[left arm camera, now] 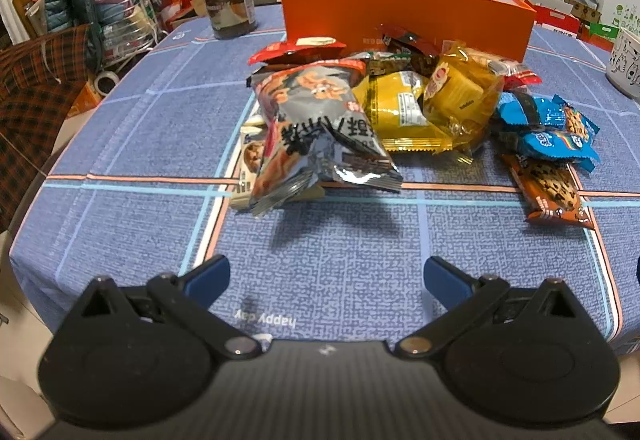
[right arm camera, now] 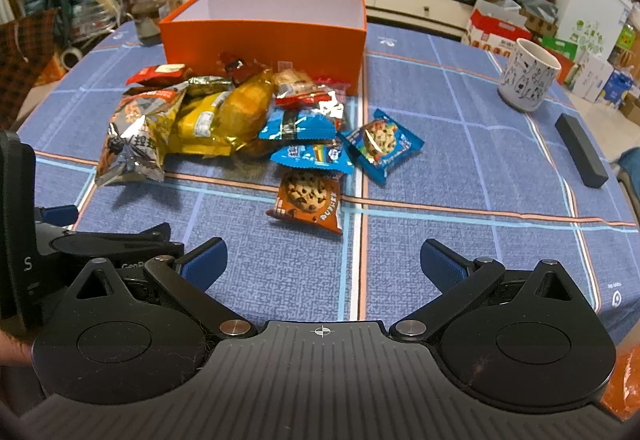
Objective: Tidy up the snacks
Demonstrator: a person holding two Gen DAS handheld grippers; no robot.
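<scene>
A pile of snack packets lies on the blue tablecloth in front of an open orange box [left arm camera: 404, 16] [right arm camera: 260, 36]. The pile holds a grey packet [left arm camera: 316, 128] [right arm camera: 136, 136], yellow packets [left arm camera: 400, 112] [right arm camera: 240, 108], blue cookie packets [left arm camera: 560, 136] [right arm camera: 380, 144] and a brown cookie packet [left arm camera: 552, 192] [right arm camera: 308, 200]. My left gripper [left arm camera: 326, 280] is open and empty, near the table's front edge, short of the grey packet. My right gripper [right arm camera: 324, 264] is open and empty, short of the brown packet. The left gripper also shows in the right wrist view [right arm camera: 60, 216].
A glass jar [left arm camera: 230, 2] stands back left of the box. A white patterned mug [right arm camera: 528, 76] and a black bar [right arm camera: 580, 150] sit on the right of the table. Cluttered chairs, boxes and shelves surround the table.
</scene>
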